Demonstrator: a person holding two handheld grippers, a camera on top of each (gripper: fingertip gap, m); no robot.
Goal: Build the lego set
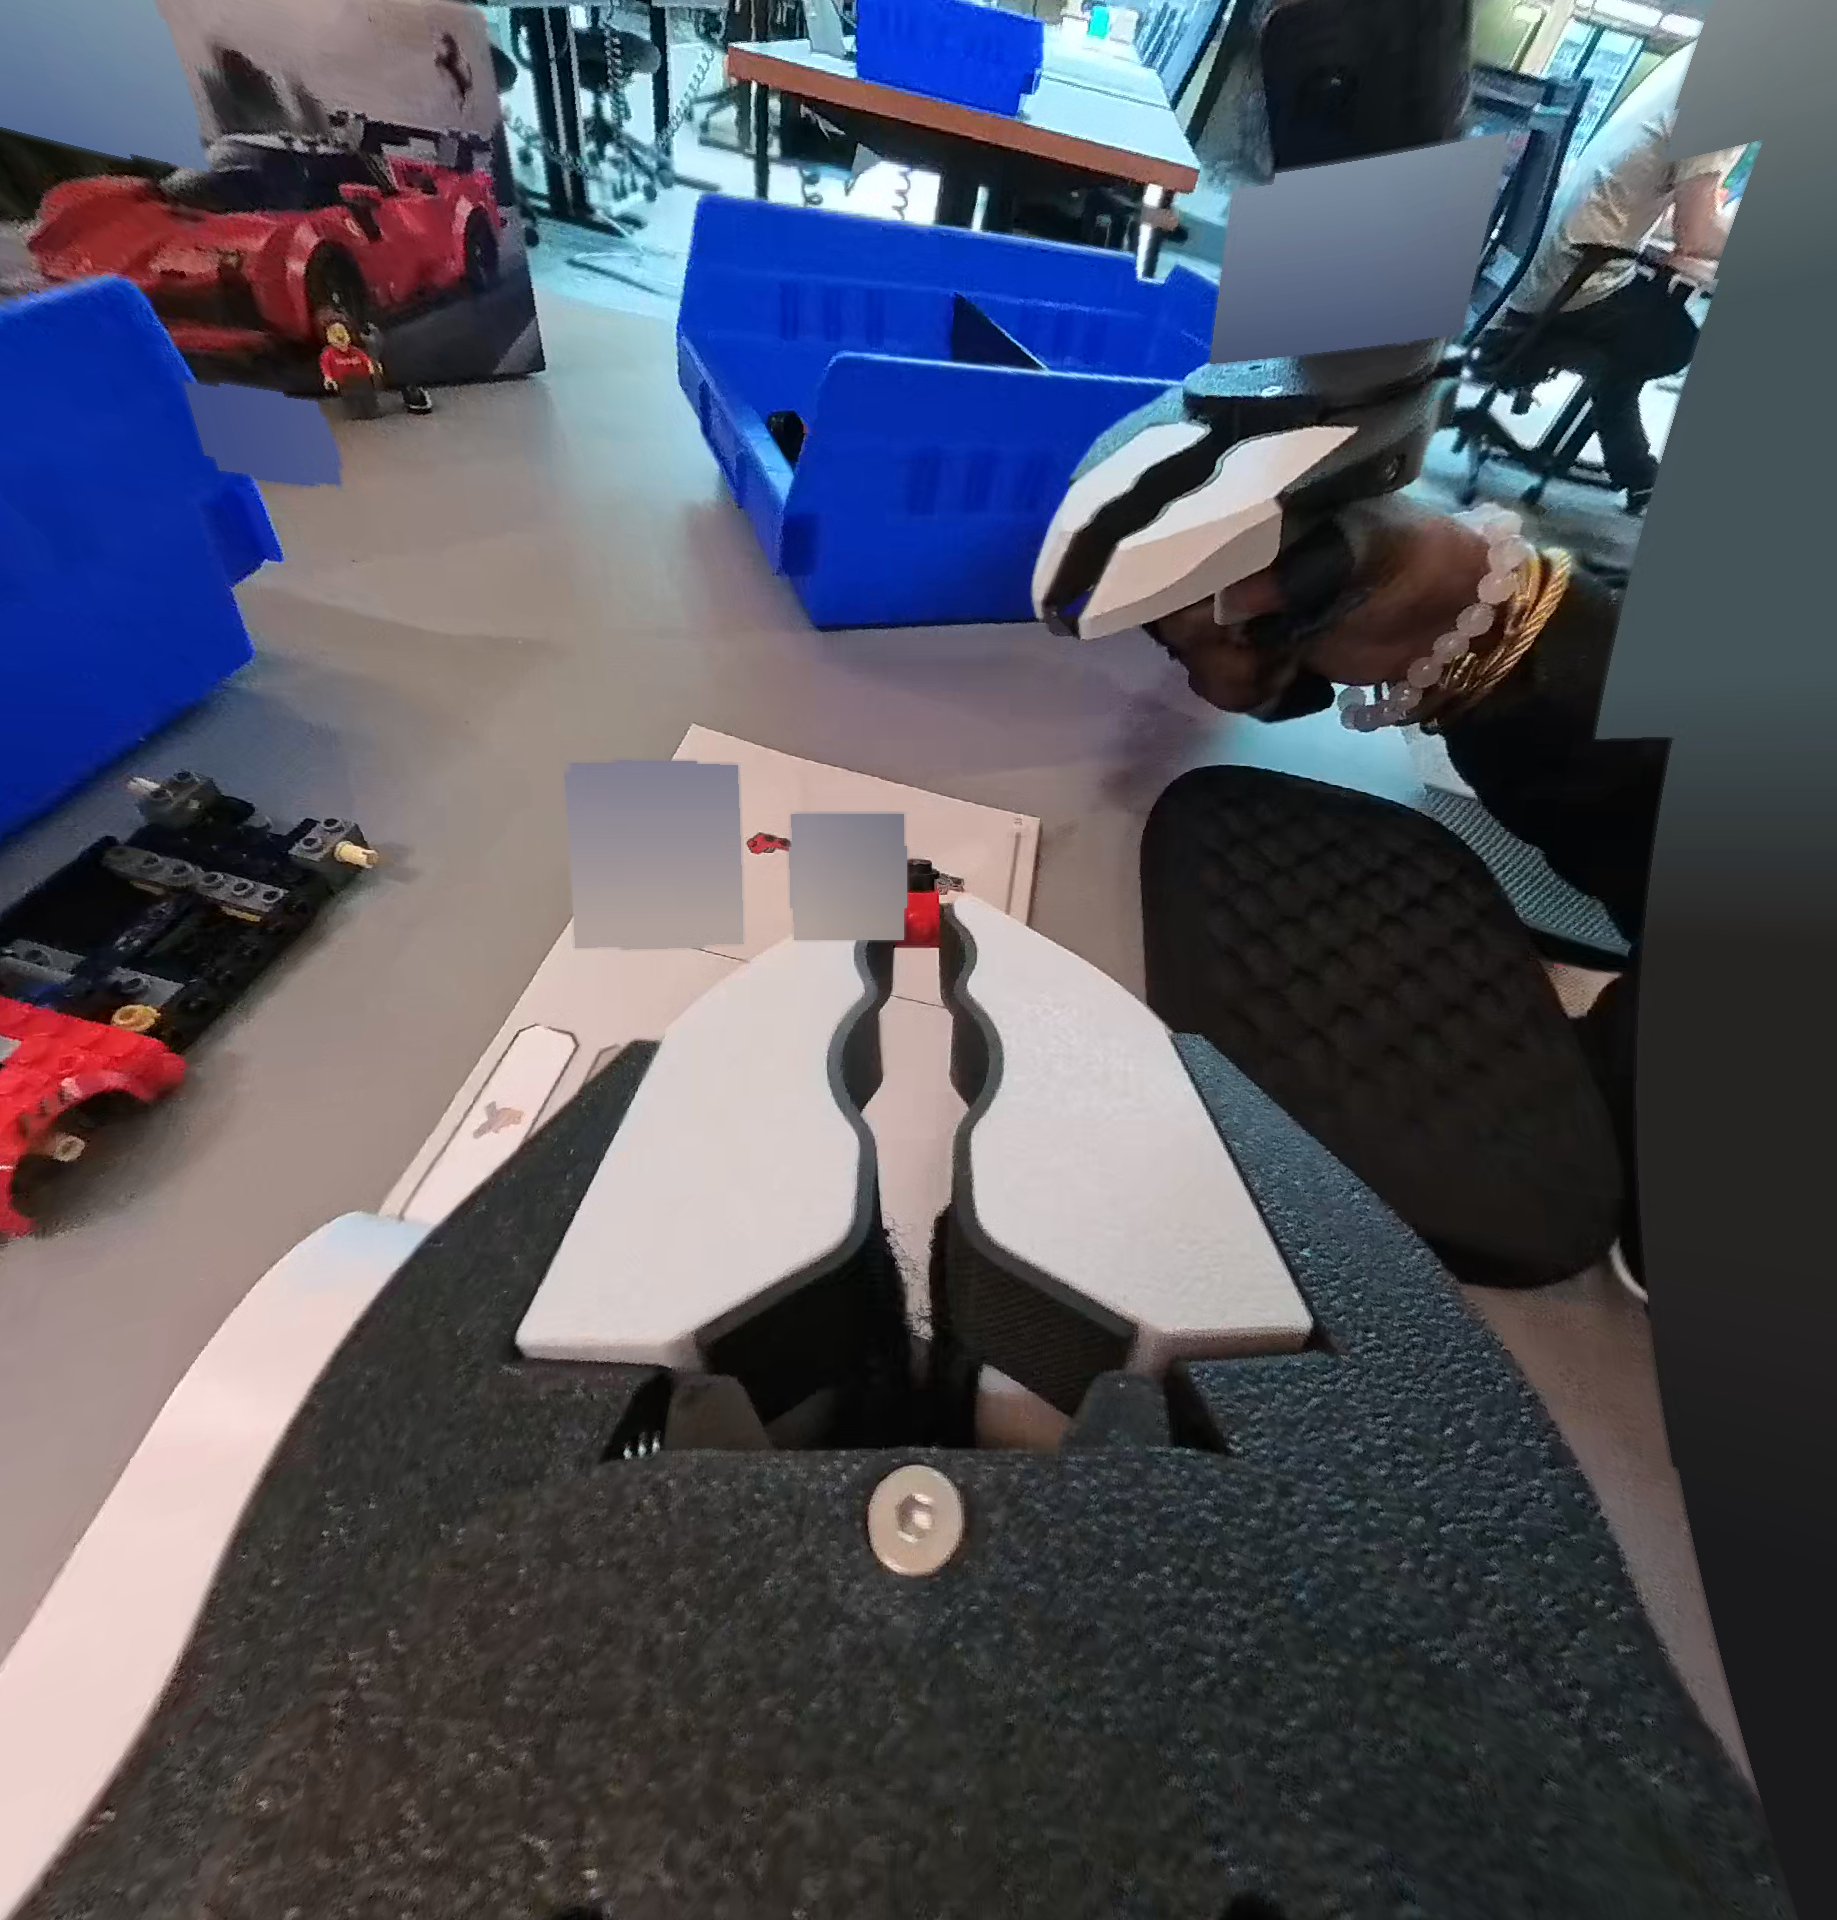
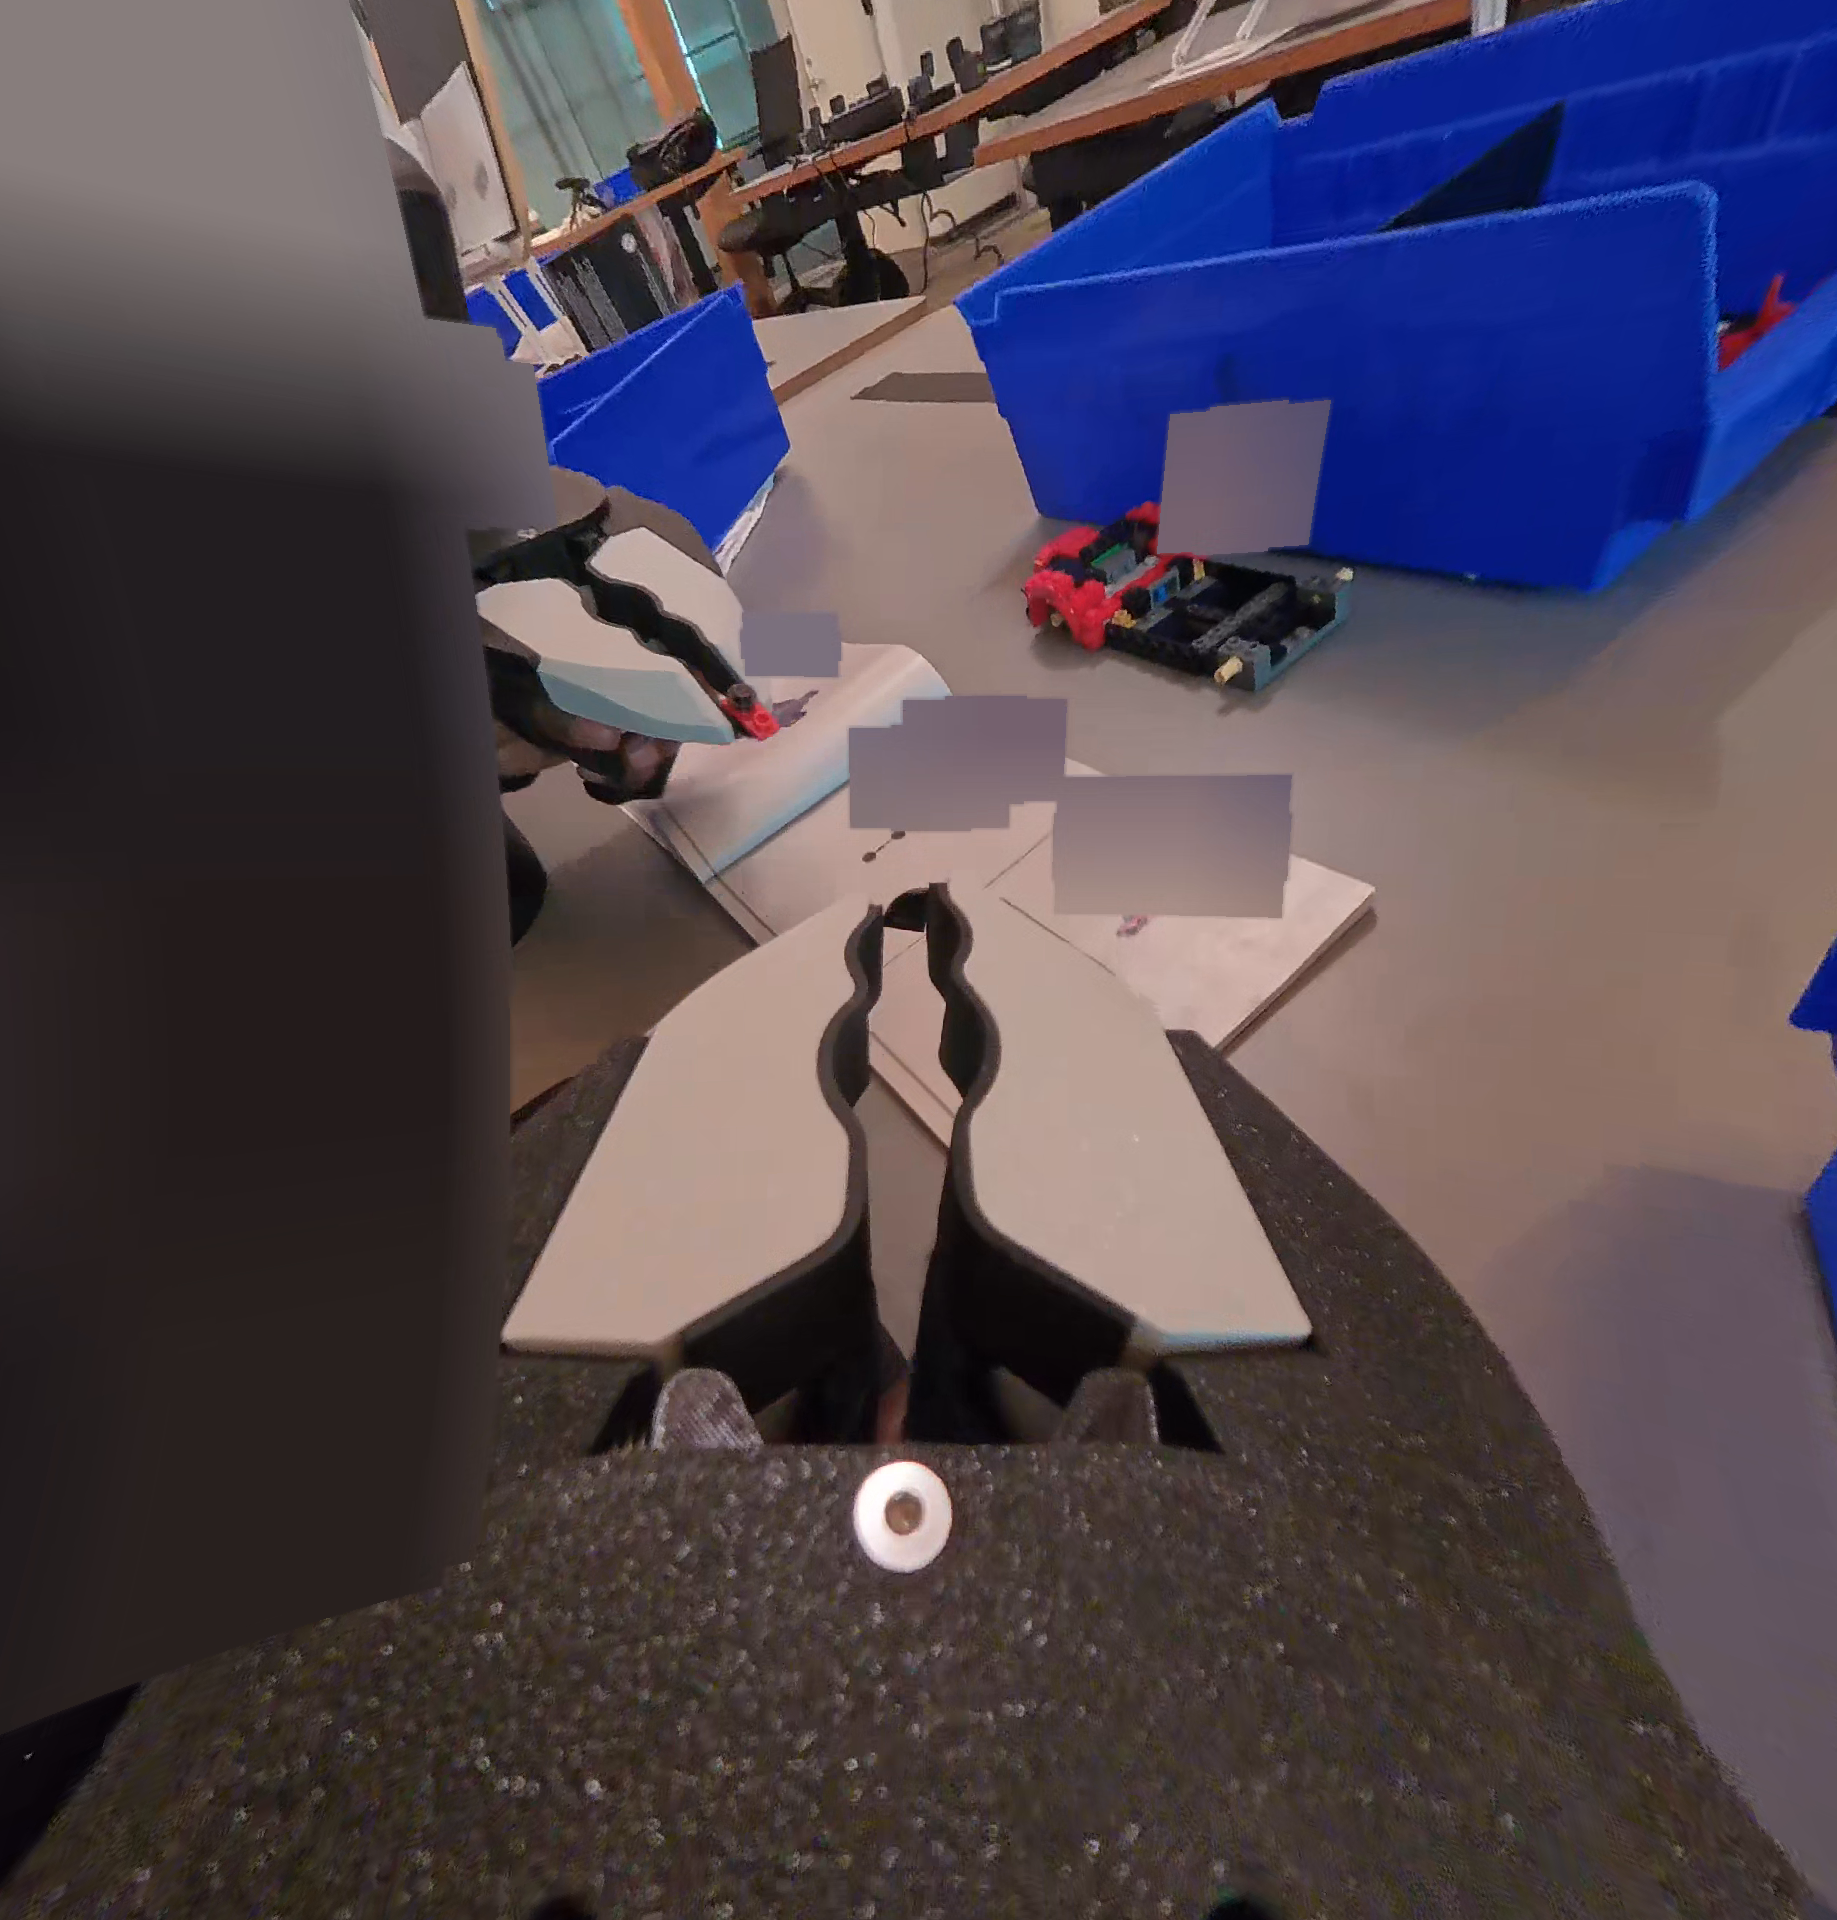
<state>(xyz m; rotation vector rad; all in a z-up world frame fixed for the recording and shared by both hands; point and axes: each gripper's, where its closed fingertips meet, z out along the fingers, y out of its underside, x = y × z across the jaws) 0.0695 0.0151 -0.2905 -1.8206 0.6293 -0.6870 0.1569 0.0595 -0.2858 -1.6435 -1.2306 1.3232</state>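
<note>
Small dark piece point(image 2: 906, 911) between fingertips point(image 2: 872, 928)

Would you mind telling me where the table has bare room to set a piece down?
Bare grey table lies between the instruction booklet and the half-built car. It is crowded over the booklet, where both claws work, and by the blue bins.

Two hand-held grippers point(image 1: 912, 940) point(image 2: 906, 909) — three blue bins point(image 1: 893, 416), one part-built car point(image 2: 1194, 613), one booklet point(image 2: 1205, 956).

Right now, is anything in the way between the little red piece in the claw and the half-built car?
Nothing visible blocks it. The left claw holds the red piece above the open instruction booklet, and only bare grey table lies between it and the half-built car.
</note>
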